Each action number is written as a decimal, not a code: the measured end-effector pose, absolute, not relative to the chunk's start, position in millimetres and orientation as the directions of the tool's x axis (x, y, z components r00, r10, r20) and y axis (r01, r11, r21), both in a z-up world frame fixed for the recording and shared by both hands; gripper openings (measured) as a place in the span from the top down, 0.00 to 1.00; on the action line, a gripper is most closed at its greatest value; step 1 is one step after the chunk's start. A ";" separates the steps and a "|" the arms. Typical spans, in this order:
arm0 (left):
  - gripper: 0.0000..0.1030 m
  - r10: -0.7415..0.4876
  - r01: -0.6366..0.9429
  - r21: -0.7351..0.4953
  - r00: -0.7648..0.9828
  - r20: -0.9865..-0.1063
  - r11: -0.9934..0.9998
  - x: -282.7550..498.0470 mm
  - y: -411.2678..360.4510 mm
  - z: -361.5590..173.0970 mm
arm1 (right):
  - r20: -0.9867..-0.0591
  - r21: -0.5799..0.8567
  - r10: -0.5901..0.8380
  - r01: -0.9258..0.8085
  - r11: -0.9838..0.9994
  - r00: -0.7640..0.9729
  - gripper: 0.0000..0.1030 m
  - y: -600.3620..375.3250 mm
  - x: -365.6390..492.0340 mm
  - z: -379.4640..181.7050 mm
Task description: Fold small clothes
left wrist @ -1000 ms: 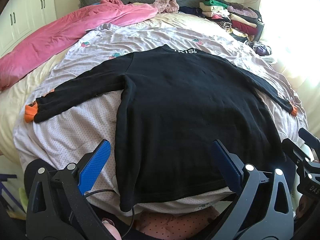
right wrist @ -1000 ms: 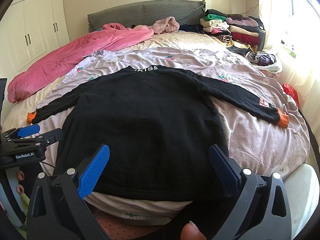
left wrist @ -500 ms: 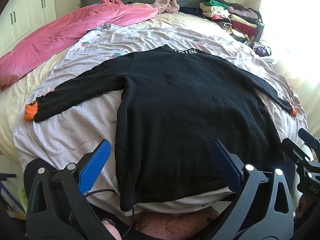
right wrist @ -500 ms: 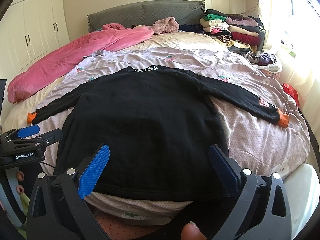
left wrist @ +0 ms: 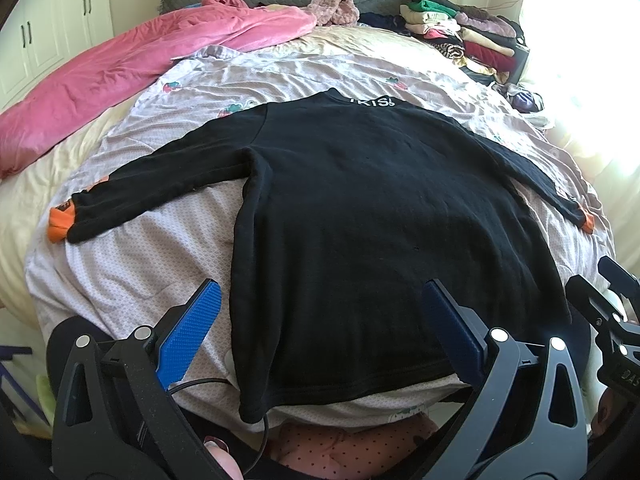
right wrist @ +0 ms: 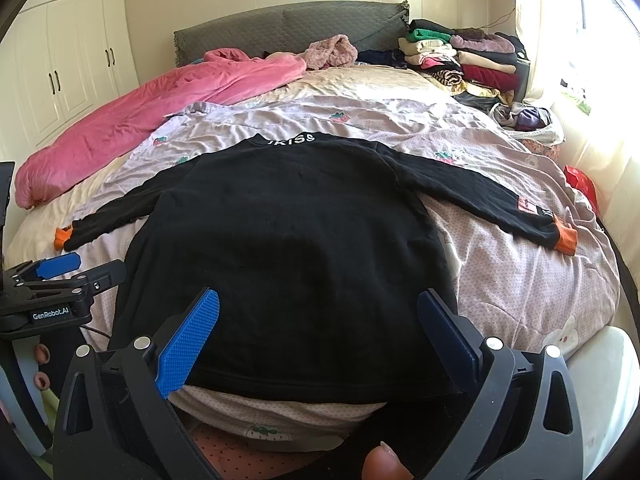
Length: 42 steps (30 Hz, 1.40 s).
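A black long-sleeved top [left wrist: 380, 216] with orange cuffs lies flat and back up on the bed, sleeves spread out, hem at the near edge. It also shows in the right wrist view [right wrist: 288, 248]. My left gripper [left wrist: 320, 320] is open and empty above the hem's left part. My right gripper [right wrist: 320, 320] is open and empty above the hem's middle. The left sleeve cuff [left wrist: 60, 224] lies far left, the right cuff [right wrist: 564, 240] far right. The left gripper's body [right wrist: 52, 288] shows at the left of the right wrist view.
A pale lilac printed sheet [left wrist: 132, 264] covers the bed. A pink quilt [left wrist: 132, 68] lies along the back left. A stack of folded clothes [right wrist: 460, 60] stands at the back right by the grey headboard [right wrist: 292, 28]. White cupboards [right wrist: 68, 72] stand left, a bright window right.
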State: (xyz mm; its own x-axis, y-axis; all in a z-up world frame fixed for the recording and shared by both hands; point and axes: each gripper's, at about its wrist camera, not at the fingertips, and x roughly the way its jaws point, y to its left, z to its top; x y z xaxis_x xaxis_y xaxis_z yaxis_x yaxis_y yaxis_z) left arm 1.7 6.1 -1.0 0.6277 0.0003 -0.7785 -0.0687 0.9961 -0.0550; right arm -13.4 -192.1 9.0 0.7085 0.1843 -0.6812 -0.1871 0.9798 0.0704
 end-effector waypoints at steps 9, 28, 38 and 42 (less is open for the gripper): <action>0.09 0.000 -0.076 -0.063 0.634 -0.773 0.995 5.3 6.1 3.0 | -0.666 0.071 0.194 -0.197 0.978 0.720 0.04 -189.3 -12.5 15.8; 0.09 -0.025 -0.064 -0.088 0.659 -0.752 0.994 52.2 4.6 20.4 | -0.635 0.069 0.165 -0.158 0.985 0.754 0.04 -199.3 21.7 36.7; 0.09 -0.039 -0.061 -0.106 0.663 -0.747 0.992 85.1 2.5 27.0 | -0.625 0.074 0.151 -0.135 0.988 0.766 0.04 -208.8 50.4 45.2; 0.09 -0.048 -0.057 -0.115 0.666 -0.744 0.992 98.2 0.1 30.5 | -0.630 0.077 0.147 -0.127 0.989 0.762 0.04 -210.2 63.0 46.7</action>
State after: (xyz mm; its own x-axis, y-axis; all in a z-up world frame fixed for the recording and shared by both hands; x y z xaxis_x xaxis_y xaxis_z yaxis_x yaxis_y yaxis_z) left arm 98.2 0.1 30.5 0.6660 -0.0477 -0.7444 -0.0572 0.9918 -0.1147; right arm 63.0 -210.2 46.7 0.7624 0.1466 -0.6303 -0.1266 0.9890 0.0770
